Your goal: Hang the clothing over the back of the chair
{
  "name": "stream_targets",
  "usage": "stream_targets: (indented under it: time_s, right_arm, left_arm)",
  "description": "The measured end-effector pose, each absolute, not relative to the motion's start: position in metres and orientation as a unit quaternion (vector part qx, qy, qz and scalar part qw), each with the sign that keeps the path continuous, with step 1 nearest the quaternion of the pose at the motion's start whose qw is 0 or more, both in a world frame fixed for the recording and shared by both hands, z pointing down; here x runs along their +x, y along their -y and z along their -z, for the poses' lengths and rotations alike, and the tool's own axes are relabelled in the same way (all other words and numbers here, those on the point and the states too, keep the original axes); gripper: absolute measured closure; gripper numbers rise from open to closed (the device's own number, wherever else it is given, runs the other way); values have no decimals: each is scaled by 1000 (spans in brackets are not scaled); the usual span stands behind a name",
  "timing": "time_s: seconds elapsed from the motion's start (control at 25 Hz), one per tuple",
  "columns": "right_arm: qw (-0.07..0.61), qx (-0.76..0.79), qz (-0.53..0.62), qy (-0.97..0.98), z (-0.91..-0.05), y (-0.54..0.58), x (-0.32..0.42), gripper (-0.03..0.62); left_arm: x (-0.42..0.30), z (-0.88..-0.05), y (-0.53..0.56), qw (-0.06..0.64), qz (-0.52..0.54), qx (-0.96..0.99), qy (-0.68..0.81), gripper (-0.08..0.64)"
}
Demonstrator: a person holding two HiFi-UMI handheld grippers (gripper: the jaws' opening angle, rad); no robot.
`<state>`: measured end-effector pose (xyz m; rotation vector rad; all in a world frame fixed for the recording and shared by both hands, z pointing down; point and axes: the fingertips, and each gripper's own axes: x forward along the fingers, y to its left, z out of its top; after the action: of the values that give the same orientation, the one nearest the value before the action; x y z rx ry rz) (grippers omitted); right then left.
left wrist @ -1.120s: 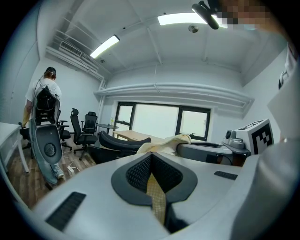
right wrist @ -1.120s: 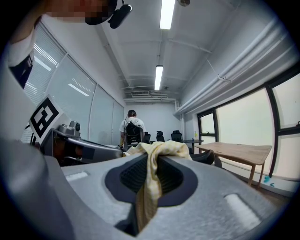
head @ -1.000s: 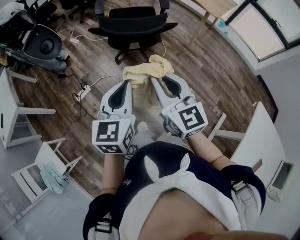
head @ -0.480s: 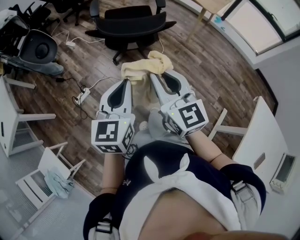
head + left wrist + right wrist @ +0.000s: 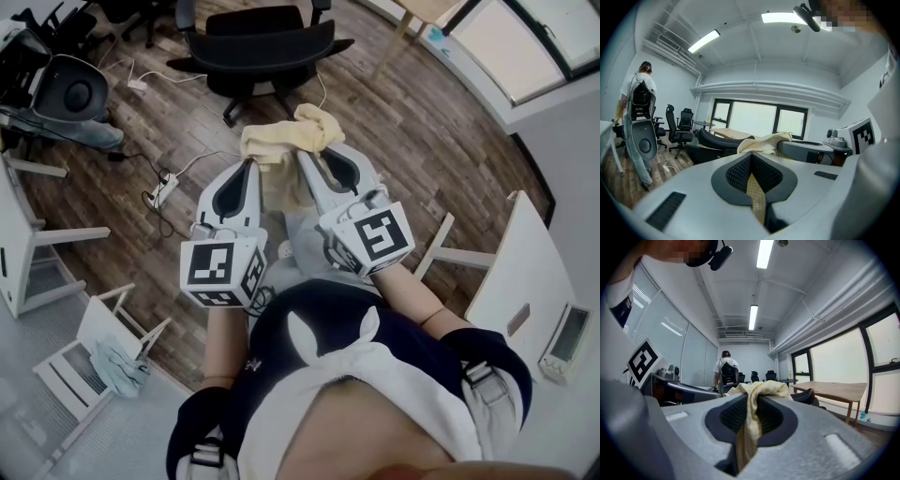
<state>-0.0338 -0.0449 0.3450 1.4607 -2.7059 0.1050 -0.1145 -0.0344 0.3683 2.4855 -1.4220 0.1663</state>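
Note:
A pale yellow garment (image 5: 286, 142) hangs bunched between my two grippers above the wooden floor. My left gripper (image 5: 251, 161) is shut on one edge of it; a strip of the cloth (image 5: 756, 197) shows pinched in its jaws. My right gripper (image 5: 307, 152) is shut on the other part, and the cloth (image 5: 751, 425) spills over its jaws and hangs down. The black office chair (image 5: 258, 47) stands ahead of both grippers with its curved back (image 5: 723, 142) towards me. The garment is still short of the chair.
A power strip and cables (image 5: 165, 187) lie on the floor at the left. A grey machine (image 5: 77, 94) sits at the far left. White tables (image 5: 511, 272) flank me on both sides. A wooden table (image 5: 834, 391) stands by the windows. A person (image 5: 724, 367) stands far back.
Both grippers have carried the garment a little forward towards the chair. The chair sits slightly higher and nearer in the head view. Both grips are unchanged.

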Motion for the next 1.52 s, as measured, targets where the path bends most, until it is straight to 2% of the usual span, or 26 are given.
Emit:
stream_targets:
  time_s: [0.96,1.52]
  right_arm:
    - [33,454,-19,890,-332,96,-50,548]
    - [9,440,3,898,-309,129,-67,548]
  left_arm:
    - [-128,-354,85,121,-53,856,500,554]
    - [-139,-336,120,110,-40,857,502,554]
